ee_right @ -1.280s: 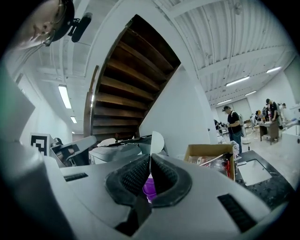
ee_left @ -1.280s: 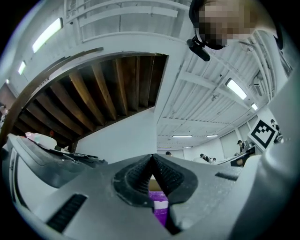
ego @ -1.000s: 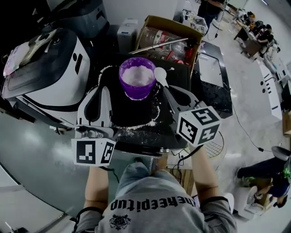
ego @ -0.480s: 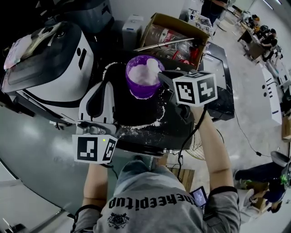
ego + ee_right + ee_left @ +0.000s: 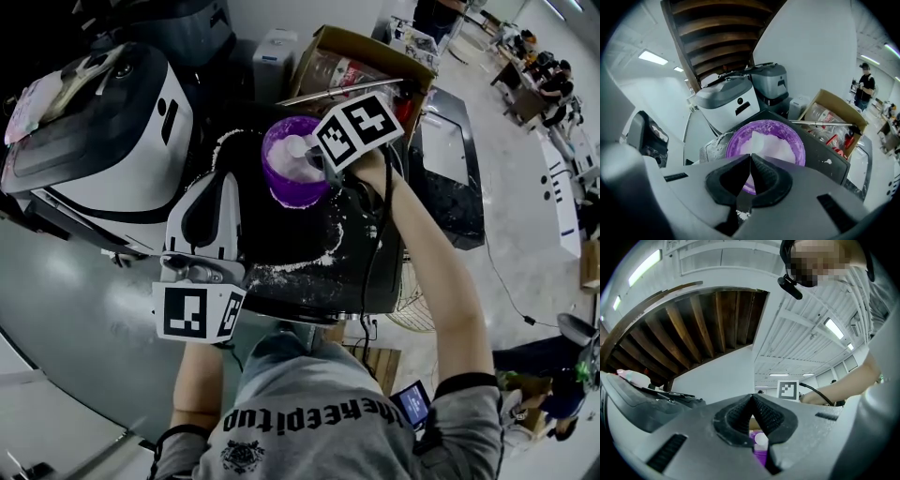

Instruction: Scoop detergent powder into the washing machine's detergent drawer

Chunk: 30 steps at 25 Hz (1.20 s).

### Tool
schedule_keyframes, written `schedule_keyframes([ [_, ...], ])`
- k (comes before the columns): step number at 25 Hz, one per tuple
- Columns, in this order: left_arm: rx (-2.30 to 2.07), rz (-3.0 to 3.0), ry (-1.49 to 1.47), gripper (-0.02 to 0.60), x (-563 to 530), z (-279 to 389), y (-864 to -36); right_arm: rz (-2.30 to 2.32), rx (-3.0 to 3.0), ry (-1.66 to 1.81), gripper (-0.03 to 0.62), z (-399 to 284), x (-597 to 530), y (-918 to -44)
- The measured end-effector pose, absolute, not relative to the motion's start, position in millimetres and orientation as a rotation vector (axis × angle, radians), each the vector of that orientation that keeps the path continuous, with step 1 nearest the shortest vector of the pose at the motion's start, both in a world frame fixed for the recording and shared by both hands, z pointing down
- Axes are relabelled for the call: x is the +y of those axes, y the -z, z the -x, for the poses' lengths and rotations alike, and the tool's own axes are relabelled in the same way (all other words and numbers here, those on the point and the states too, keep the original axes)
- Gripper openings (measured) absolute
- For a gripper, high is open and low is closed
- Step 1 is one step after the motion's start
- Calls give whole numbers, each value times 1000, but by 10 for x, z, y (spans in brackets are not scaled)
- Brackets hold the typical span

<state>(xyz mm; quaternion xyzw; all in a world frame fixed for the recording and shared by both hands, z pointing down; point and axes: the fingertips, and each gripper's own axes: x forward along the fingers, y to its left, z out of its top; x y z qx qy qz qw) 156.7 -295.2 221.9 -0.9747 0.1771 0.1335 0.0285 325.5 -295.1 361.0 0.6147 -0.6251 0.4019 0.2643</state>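
You had the right gripper (image 5: 314, 161) clamped on the white spoon (image 5: 298, 145), with its head down in the detergent powder (image 5: 778, 147) inside the purple tub (image 5: 291, 187). Your left gripper (image 5: 208, 187) sat on the black top (image 5: 281, 234) just beside the tub, jaws together and empty. Spilled powder (image 5: 314, 251) lay around the tub.

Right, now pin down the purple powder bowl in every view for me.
Head view: purple bowl at upper centre, with a white spoon in it.
Left gripper view: only a purple sliver, low in the gap under the closed jaws.
Right gripper view: centre, just past the jaws.
Shared landmark: the white machine, left of the bowl in the head and right gripper views.
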Motion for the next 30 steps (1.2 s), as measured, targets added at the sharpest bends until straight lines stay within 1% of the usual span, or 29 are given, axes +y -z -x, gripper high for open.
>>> schedule_keyframes([
  [13, 582, 2990, -395, 3, -3140, -1573, -2308, -1489, -1494, -1161, 6, -3361, -3279, -3974],
  [30, 556, 3058, -379, 3, -3484, -1897, -2441, -1425, -1503, -1255, 6, -3416, -3392, -4126],
])
